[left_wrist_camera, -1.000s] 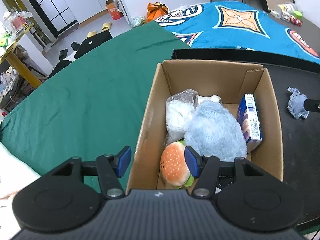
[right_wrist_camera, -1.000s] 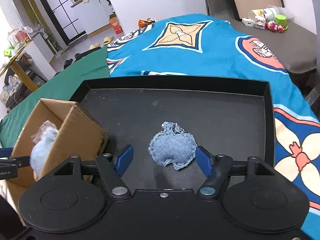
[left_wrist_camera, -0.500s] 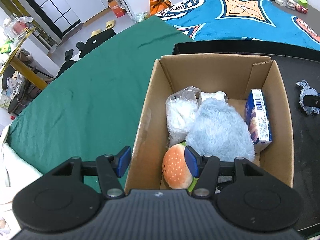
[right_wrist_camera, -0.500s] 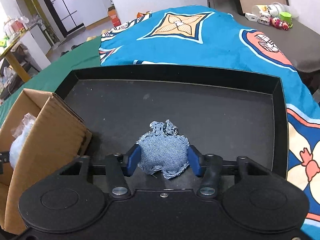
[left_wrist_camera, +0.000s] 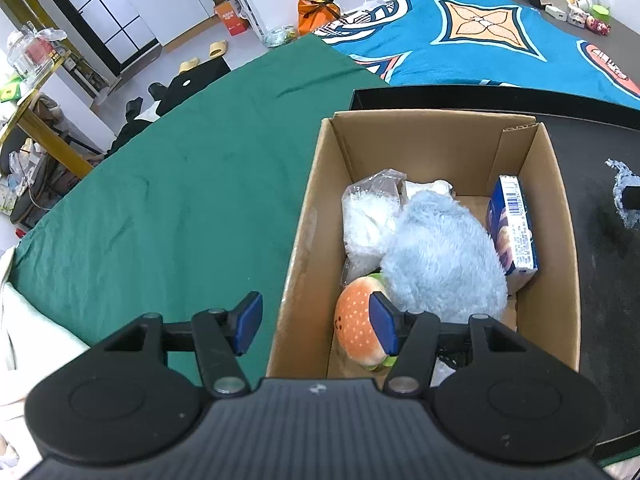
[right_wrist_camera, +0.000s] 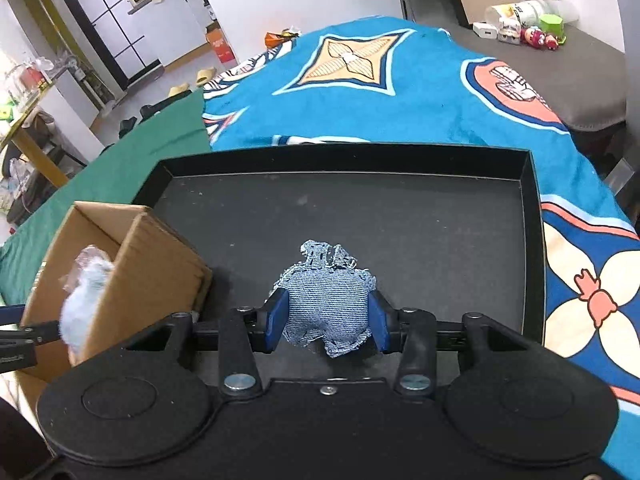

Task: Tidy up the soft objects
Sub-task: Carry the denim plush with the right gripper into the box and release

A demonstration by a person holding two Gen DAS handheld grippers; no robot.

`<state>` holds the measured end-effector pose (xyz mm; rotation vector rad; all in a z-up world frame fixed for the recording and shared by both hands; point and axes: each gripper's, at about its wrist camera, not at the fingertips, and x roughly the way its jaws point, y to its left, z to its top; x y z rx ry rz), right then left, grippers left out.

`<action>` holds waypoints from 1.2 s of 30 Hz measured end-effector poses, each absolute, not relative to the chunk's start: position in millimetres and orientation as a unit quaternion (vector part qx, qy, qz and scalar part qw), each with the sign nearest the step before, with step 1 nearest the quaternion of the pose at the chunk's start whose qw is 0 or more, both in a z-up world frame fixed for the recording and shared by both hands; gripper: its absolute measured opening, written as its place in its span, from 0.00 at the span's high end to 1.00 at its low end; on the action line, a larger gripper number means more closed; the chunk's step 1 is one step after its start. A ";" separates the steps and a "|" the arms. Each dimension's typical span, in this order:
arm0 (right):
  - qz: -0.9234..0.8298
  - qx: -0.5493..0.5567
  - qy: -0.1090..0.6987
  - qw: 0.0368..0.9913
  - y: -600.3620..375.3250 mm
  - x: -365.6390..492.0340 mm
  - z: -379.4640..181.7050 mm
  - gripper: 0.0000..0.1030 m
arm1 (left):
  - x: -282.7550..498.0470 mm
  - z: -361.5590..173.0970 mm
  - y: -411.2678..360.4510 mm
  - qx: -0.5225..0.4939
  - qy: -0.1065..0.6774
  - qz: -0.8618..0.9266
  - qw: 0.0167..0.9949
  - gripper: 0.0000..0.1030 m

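Note:
A frayed blue denim pouch sits on the black tray, between the blue pads of my right gripper. Its jaws are closing and both pads press the pouch's sides. The pouch also shows at the right edge of the left wrist view. My left gripper stands open astride the left wall of the cardboard box. One finger is outside; the other is inside beside a burger plush. A fluffy light-blue plush fills the middle of the box.
The box also holds a clear bag of white stuffing and a blue printed carton. The box stands at the tray's left end. Green cloth lies left, patterned blue cloth behind. Small toys and cups stand far right.
My right gripper has come forward around the denim pouch and its jaws have drawn in until the pads touch it. The left gripper has stayed open over the box wall.

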<state>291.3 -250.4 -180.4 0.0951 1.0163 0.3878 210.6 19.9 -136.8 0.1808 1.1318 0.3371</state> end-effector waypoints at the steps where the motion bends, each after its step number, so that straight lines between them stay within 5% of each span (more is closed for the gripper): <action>1: 0.185 0.046 0.482 0.855 -249.1 290.0 -177.6 0.59 | 208.9 -135.9 21.2 0.084 0.532 0.158 0.828 0.44; 27: 0.249 0.013 0.431 0.867 -167.4 228.8 -81.8 0.59 | 173.9 -119.6 58.9 0.020 0.521 0.098 0.848 0.50; 36: 0.263 -0.032 0.438 0.859 -129.9 207.7 -75.3 0.58 | 175.1 -130.9 72.9 -0.014 0.539 0.088 0.838 0.78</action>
